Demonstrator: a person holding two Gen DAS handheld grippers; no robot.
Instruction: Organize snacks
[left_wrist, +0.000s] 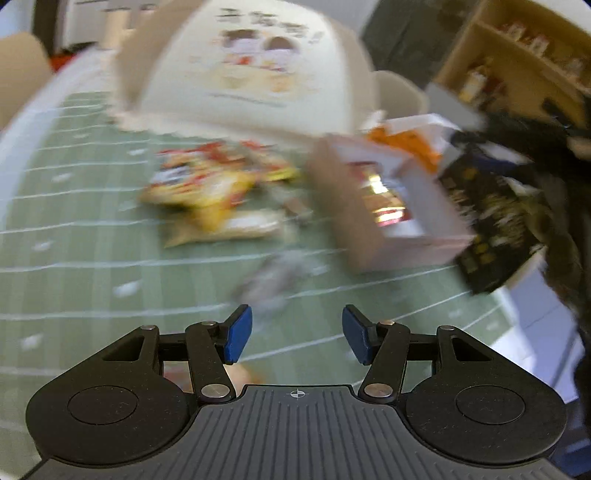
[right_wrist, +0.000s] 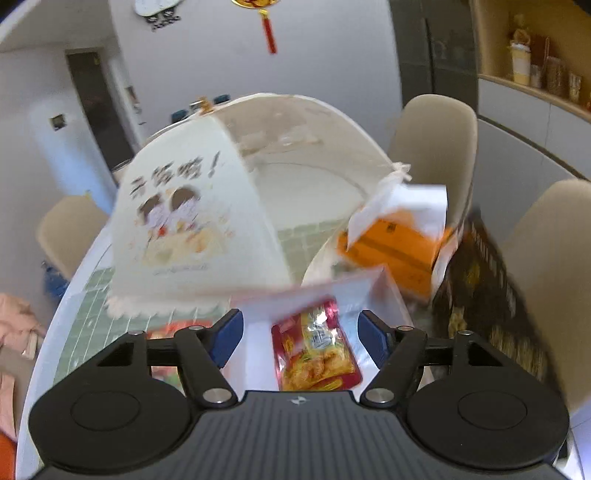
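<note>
Red snack packet (right_wrist: 316, 352) lying in white box (right_wrist: 386, 291), orange carton (right_wrist: 395, 251) (perhaps empty) behind

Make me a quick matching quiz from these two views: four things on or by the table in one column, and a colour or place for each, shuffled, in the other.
1. food cover
2. snack packet
3. orange box
4. black box

a. inside the white box
b. white, cartoon print
c. right edge of the table
d. behind the white box

Pairs: 1-b, 2-a, 3-d, 4-c
</note>
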